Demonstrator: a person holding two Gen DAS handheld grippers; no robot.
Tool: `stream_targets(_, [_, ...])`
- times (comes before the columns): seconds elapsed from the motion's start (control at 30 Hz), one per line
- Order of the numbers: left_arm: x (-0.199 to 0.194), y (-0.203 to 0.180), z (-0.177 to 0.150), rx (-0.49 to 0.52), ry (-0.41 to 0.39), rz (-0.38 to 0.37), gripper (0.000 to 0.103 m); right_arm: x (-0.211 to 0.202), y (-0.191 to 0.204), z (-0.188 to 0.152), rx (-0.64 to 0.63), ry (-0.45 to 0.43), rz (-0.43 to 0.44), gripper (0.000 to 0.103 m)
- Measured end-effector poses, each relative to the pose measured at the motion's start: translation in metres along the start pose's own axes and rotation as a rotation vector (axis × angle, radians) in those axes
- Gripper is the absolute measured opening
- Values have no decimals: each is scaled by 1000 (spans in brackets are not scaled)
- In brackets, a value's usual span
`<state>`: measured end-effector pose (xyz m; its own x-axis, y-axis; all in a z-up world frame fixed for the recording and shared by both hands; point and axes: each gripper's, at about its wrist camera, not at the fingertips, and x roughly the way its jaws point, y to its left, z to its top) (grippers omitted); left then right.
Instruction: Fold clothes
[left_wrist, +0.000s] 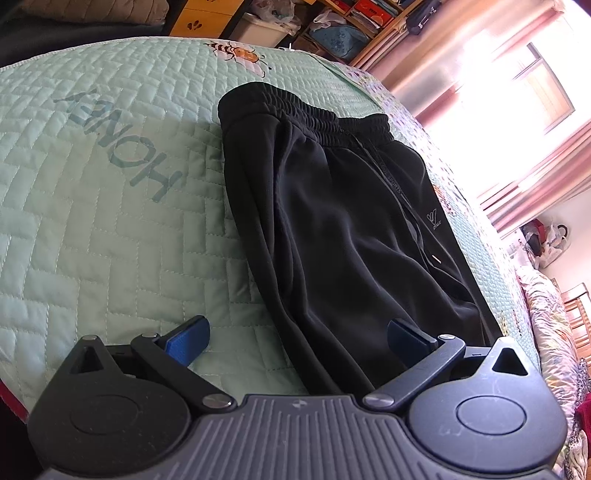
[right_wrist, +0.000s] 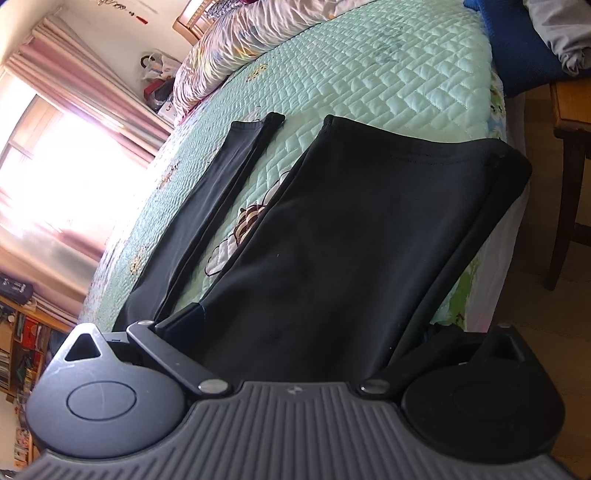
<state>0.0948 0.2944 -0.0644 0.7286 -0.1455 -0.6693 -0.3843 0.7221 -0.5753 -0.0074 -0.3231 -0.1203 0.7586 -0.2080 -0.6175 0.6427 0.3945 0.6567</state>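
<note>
Black jersey track trousers lie flat along the quilted mint-green bedspread, elastic waistband away from the left gripper and the two legs parted toward the hems on the right gripper's side. Both grippers stand with fingers spread wide, each straddling trouser cloth without clamping it. This looks like the first fold: the next move calls for closing on the nearer leg and laying it over the far leg.
</note>
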Motion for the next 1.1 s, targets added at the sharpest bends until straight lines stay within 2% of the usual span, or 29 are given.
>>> stream_targets(0.3, [7, -11, 3, 9, 20, 27, 102, 3, 3, 0, -35, 3, -26, 101])
stream_targets(0.47, [18, -19, 7, 24, 45, 25, 102, 3, 2, 2, -46, 4, -46, 87])
stream_targets(0.8, [29, -25, 11, 15, 49, 26, 102, 2, 0, 3, -59, 1, -73, 71])
stream_targets(1.1, [30, -25, 10, 27, 37, 22, 102, 2, -5, 7, -67, 5, -84, 46])
